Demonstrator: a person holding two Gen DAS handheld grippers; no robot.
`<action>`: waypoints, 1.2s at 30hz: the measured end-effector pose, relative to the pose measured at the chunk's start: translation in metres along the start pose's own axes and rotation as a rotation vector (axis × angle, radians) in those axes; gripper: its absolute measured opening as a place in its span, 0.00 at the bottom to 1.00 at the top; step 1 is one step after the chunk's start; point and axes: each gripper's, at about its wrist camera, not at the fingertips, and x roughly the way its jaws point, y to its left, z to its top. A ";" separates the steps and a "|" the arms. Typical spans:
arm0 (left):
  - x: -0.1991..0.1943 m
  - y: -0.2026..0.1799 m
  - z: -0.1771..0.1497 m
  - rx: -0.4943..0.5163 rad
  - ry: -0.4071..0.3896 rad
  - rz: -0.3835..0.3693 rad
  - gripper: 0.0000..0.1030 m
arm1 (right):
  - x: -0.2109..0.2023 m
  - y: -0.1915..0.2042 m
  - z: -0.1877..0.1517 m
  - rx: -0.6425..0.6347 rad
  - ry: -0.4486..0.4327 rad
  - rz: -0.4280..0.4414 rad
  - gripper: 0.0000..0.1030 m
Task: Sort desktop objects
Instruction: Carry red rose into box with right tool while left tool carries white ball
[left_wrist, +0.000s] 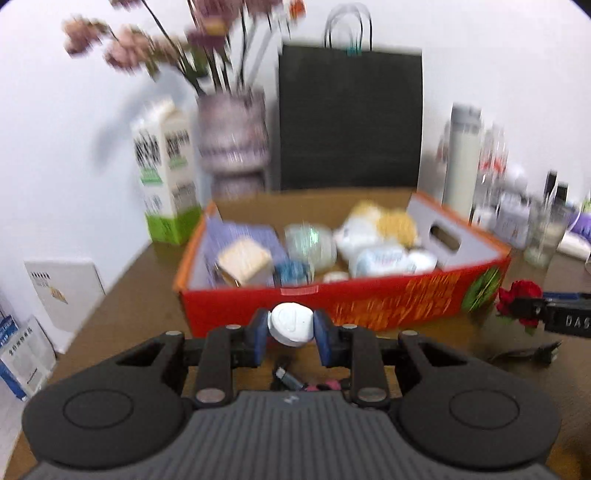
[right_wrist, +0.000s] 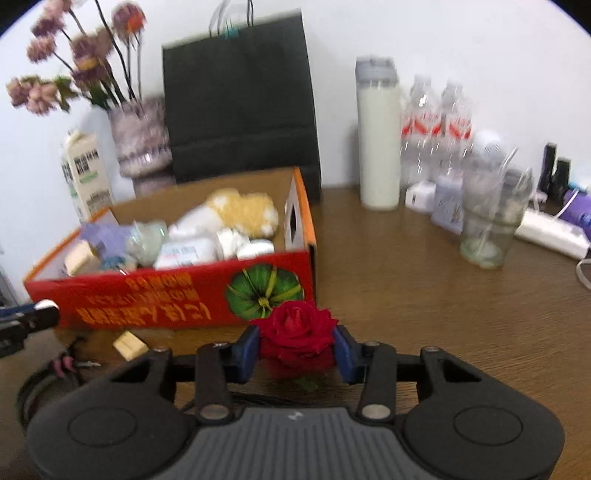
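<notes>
1. Two pairs of tongs were in my hands, and little of the writing around them could be read. "DAS" in white letters showed on the black body of my right tongs (left_wrist: 517, 308) as seen from the left camera. The red box (right_wrist: 166, 295) carried yellow characters, upside down from my side and too blurred to read, beside a green pumpkin picture. A white and green carton (left_wrist: 166, 177) had dark print that I could not make out, and the water bottles (right_wrist: 437, 125) wore red labels.
2. Everything stood on a brown wooden table (right_wrist: 424, 288) against a white wall. Behind the box were a black paper bag (right_wrist: 240, 96), a vase of pink flowers (right_wrist: 140, 136), a tall white bottle (right_wrist: 378, 136) and a clear glass (right_wrist: 487, 225).
3. My left tongs (left_wrist: 291, 325) had closed partway, and their blue pads pressed on both sides of a small white round lid or cap (left_wrist: 291, 323); I could not tell which. It sat just in front of the box's red wall.
4. My right tongs (right_wrist: 297, 347) were also partly closed, gripping a red rose (right_wrist: 295, 332) by its bloom, near the box's pumpkin corner.
5. The box was already full of white packets and a yellow soft toy (right_wrist: 243, 212).
</notes>
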 end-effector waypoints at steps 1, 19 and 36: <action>-0.009 0.000 0.002 -0.008 -0.007 -0.004 0.26 | -0.011 0.002 0.000 -0.004 -0.030 0.000 0.40; -0.112 -0.035 -0.073 0.043 0.081 -0.062 0.27 | -0.141 0.040 -0.073 -0.083 -0.135 0.136 0.40; -0.044 -0.007 0.081 -0.001 -0.105 -0.076 0.27 | -0.116 0.048 0.046 -0.102 -0.287 0.202 0.40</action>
